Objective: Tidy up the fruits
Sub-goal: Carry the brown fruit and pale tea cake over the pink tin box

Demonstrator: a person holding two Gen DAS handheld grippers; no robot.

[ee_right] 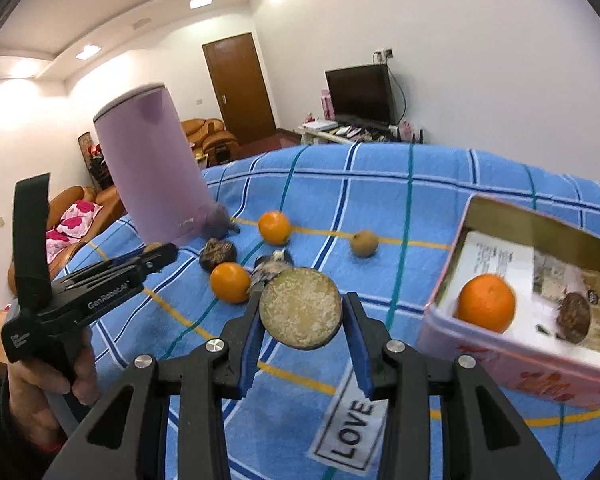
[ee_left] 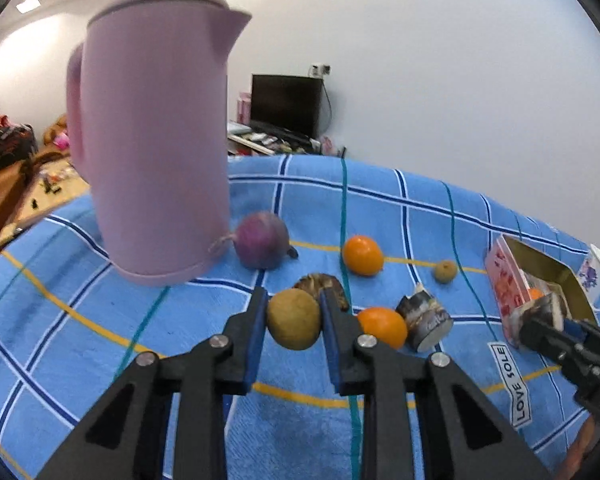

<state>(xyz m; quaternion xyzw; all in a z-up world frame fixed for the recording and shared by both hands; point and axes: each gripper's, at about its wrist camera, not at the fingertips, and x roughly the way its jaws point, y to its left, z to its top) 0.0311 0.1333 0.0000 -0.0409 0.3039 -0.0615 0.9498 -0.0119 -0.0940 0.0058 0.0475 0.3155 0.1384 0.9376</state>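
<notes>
Left tongs (ee_left: 294, 322) pinch one round yellow-brown fruit (ee_left: 294, 319) between the blue pads, held above the blue plaid cloth (ee_left: 380, 208) on the tabletop.

Right tongs (ee_right: 301, 312) pinch one dark disc-shaped piece (ee_right: 301, 313), its pale grainy face toward my camera, just left of the tin.

Count on the cloth, left wrist view: two oranges (ee_left: 362, 255) (ee_left: 383, 326), one small brown fruit (ee_left: 445, 271) lying apart toward the tin, one purple round fruit (ee_left: 262, 246) touching the base of the pink kettle (ee_left: 156, 140), one dark rough piece (ee_left: 332, 282) behind my held fruit, one dark wrapped cylinder (ee_left: 424, 318) on its side beside the nearer orange.

Pink tin box (ee_right: 512, 364), open, at the right: one orange (ee_right: 486, 303) and one dark brown round piece (ee_right: 575, 317) inside, on printed paper.

One white "LOVE" label (ee_right: 350, 432) is on the cloth beneath the right tongs.
</notes>
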